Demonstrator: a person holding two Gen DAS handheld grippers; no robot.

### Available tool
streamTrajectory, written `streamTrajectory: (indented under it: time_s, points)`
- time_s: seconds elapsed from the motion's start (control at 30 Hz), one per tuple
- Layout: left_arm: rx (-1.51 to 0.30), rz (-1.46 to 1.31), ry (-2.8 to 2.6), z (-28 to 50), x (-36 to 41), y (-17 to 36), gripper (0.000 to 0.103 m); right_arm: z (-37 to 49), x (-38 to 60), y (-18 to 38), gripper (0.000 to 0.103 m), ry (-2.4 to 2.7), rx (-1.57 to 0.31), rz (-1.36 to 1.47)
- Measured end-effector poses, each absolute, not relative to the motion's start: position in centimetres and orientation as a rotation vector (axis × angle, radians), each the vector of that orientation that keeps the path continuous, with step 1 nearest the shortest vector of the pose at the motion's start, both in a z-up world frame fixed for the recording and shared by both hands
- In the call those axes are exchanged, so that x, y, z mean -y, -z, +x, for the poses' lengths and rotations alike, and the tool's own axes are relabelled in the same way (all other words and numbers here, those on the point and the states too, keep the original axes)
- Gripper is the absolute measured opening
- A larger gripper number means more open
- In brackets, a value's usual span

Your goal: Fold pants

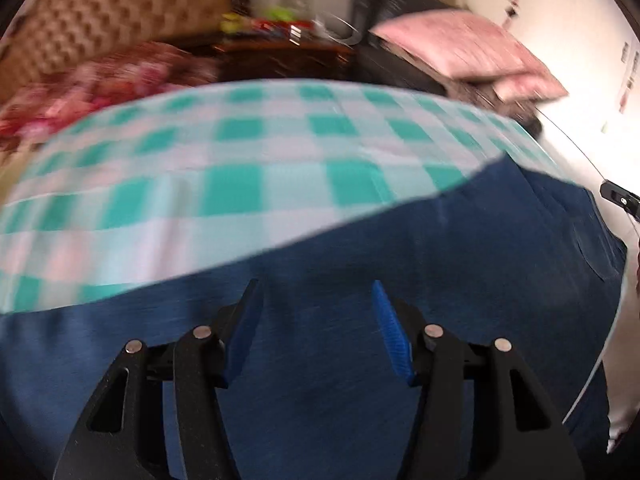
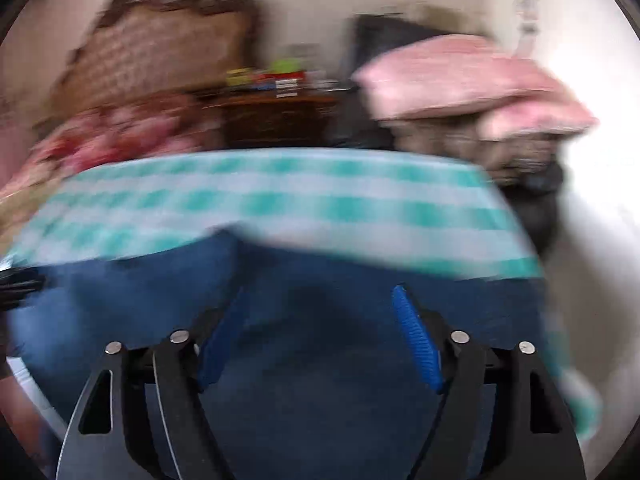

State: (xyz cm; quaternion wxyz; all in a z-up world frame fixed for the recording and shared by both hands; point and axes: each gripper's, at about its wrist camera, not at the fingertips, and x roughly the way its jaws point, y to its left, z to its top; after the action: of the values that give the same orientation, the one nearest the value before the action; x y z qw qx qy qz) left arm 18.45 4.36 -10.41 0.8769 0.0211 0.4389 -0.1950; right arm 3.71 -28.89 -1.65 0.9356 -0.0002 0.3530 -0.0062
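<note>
Dark blue pants (image 1: pixel 420 248) lie spread on a table with a green and white checked cloth (image 1: pixel 240 168). My left gripper (image 1: pixel 316 292) is open above the pants, holding nothing. In the right wrist view the same pants (image 2: pixel 320 340) fill the lower half, below the checked cloth (image 2: pixel 280 196). My right gripper (image 2: pixel 320 300) is open over the pants and empty. Both views are motion-blurred. The tip of the other gripper (image 1: pixel 620 198) shows at the right edge of the left wrist view.
Behind the table stand a tufted brown headboard (image 1: pixel 112 12), a floral red bedspread (image 1: pixel 100 84), a dark wooden cabinet (image 1: pixel 280 56) with small items, and pink pillows (image 1: pixel 460 48) on a dark pile. A white wall (image 1: pixel 560 20) is at the right.
</note>
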Motion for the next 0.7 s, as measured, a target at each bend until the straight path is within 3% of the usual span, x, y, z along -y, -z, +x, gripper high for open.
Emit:
streamTrajectory:
  time_s: [0.03,0.13,0.23,0.3,0.37,0.47,0.53,0.6,0.67,0.7]
  points:
    - [-0.926,0.07,0.385,19.1,-4.4,11.3,0.056,4.1,25.7,2.2,0.082,-0.058,-0.732,-0.027]
    - [-0.913,0.02,0.359,19.8,-7.3,11.6,0.03,5.6,19.8,3.2,0.082,-0.167,-0.753,-0.091]
    - [-0.9,0.004,0.104,20.2,-12.9,11.2,0.051,8.3,15.7,3.9,0.081,-0.229,-0.773,-0.123]
    - [-0.909,-0.099,0.0,20.0,-16.9,11.0,0.049,11.0,13.3,4.8,0.071,-0.237,-0.795,-0.153]
    - [-0.888,-0.163,-0.02,18.9,-18.9,10.4,0.04,13.4,11.7,6.3,0.052,-0.236,-0.843,-0.178]
    - [-0.882,-0.127,0.049,16.9,-18.4,9.9,0.039,15.8,10.9,9.1,0.039,-0.214,-0.918,-0.203]
    - [-0.878,-0.105,0.065,15.8,-17.5,9.8,0.039,16.6,11.2,10.3,0.039,-0.204,-0.927,-0.201]
    - [-0.873,-0.091,0.041,14.4,-16.4,9.8,0.046,16.7,11.4,10.5,0.041,-0.19,-0.899,-0.195]
    - [-0.868,-0.112,0.048,13.1,-15.8,9.9,0.063,17.1,11.9,10.6,0.055,-0.17,-0.898,-0.176]
    - [-0.876,-0.118,0.055,12.6,-15.1,9.9,0.065,17.4,12.1,10.6,0.06,-0.151,-0.901,-0.166]
